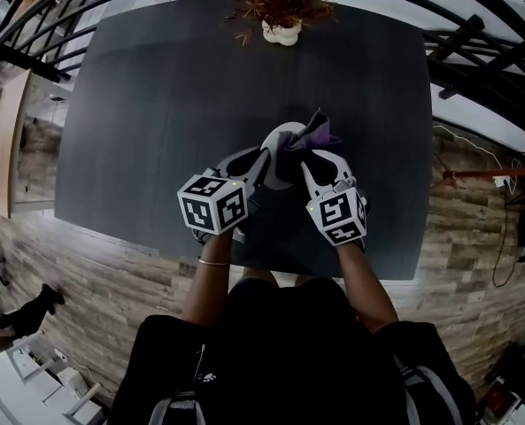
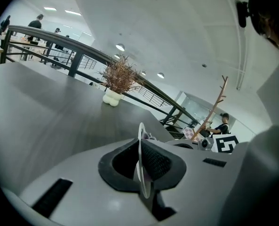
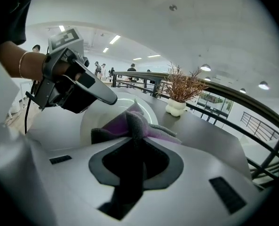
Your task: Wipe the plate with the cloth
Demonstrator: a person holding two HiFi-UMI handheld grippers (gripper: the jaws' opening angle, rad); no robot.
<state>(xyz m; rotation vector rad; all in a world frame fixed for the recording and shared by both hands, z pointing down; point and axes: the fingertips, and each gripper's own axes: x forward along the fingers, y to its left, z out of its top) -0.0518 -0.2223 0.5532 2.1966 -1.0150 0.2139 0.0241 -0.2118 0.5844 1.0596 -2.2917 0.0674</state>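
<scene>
A white plate [image 1: 278, 136] stands on edge above the dark table [image 1: 147, 113], a little in front of me. My left gripper [image 1: 260, 161] is shut on the plate's rim; in the left gripper view the rim [image 2: 141, 168] runs edge-on between the black pads. From the right, my right gripper [image 1: 308, 161] is shut on a purple and grey cloth [image 1: 313, 138] held against the plate. In the right gripper view the cloth [image 3: 135, 124] bunches out of the jaws in front of the plate's face [image 3: 101, 121], and the left gripper [image 3: 78, 86] shows at the upper left.
A dried plant in a white vase [image 1: 281, 30] stands at the table's far edge. Black railings [image 1: 483, 51] run behind the table. The near edge [image 1: 271, 268] is close to my body. Some people stand far off in the left gripper view.
</scene>
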